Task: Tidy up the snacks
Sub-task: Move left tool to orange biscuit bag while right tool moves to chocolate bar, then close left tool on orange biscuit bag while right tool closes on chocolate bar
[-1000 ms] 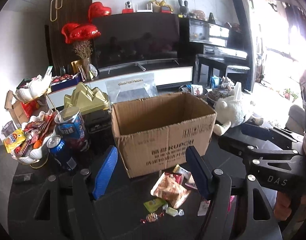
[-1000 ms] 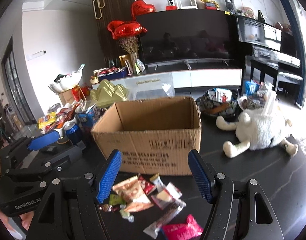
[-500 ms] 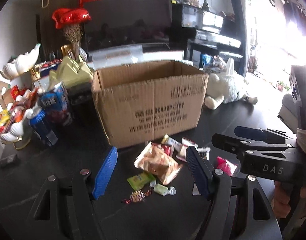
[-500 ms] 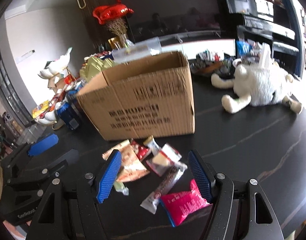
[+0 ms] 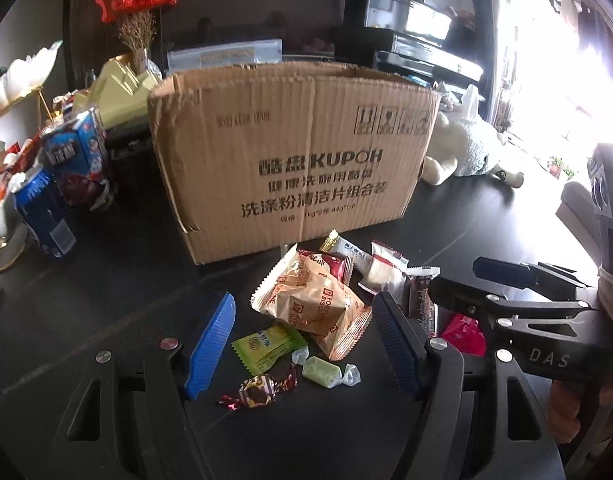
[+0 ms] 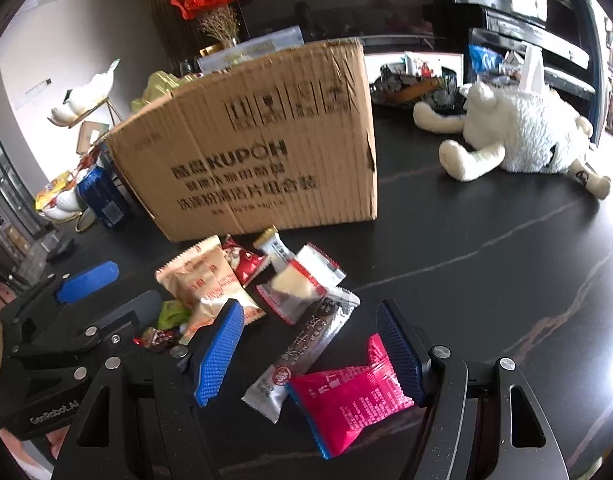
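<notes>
Far left on the dark counter point(image 5: 106, 280) stand a blue can point(image 5: 42, 212) and a blue snack pack point(image 5: 80, 152), just beside each other. To their right, a cardboard box point(image 5: 290, 152) stands upright with its top open; its inside is hidden from both views.

Near the box front lies the loose pile of snacks. Left to right: a green packet point(image 5: 266, 346), a dark foil candy point(image 5: 258, 390) and a pale green candy point(image 5: 326, 372); a tan biscuit bag point(image 5: 314, 300), puffed and glossy, overlapping a red packet point(image 5: 332, 264); a clear-and-red wrapped cake point(image 6: 294, 286); a long silver bar point(image 6: 302, 350); a bright pink packet point(image 6: 350, 400) nearest the right side. The wrappers overlap and touch.

The left claw point(image 5: 304, 346) is wide open and holds nothing, its span bracketing the green packet and the near edge of the biscuit bag. The right claw point(image 6: 310, 354) is likewise wide open and empty, low over the silver bar and the pink packet. Far right lies a white plush toy point(image 6: 518, 136), well apart from the pile.

Risks, as judged: closing over overlapped wrappers may lift two items or drag a neighbour; slick foil may slip from the pads; the puffed bag may crush; the two claws work close together and may collide.
</notes>
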Available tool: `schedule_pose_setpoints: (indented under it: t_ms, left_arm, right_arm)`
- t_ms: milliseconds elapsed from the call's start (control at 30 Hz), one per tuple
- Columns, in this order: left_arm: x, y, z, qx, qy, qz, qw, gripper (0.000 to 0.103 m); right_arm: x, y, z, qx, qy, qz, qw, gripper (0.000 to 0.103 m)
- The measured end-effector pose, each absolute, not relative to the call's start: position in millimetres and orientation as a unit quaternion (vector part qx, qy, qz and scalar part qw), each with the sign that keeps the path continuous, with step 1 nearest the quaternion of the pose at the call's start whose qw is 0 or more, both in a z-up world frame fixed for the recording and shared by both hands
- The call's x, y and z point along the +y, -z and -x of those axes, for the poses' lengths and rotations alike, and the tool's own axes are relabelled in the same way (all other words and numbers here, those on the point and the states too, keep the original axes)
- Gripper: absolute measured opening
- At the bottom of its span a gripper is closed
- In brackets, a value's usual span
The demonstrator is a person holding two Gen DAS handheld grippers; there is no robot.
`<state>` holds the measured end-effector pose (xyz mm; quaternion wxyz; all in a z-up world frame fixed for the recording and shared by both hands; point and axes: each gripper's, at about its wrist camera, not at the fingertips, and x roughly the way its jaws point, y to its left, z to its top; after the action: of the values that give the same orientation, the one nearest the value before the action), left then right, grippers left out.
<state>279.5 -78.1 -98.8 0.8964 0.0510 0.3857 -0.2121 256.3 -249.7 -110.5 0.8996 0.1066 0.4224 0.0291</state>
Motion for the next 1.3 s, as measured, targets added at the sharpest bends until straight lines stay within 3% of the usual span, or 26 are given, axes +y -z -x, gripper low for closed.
schedule_pose_setpoints:
  t_ms: [667,833,1133,1300]
  left_arm:
    - [-80,141,-306,0.430,0.224,-0.013,0.874,0.068]
    - [-79,146,-310,0.438,0.233,-0.001,0.868,0.063]
    - [-77,145,-308,0.435,0.233,-0.003,0.870,0.041]
    - [-80,144,-306,0.428,0.228,-0.006,0.875,0.039]
  right_arm:
    - [-240,140,-269,0.453,-0.037,-0.085,0.887,0.052]
    - [-238,146,-272,0.462,-0.041,-0.085,0.882,0.046]
    - [-236,145,-272,0.460,-0.037,-0.080,0.883,0.029]
    - [-238,145,-272,0.457,-0.040,-0.085,0.885,0.025]
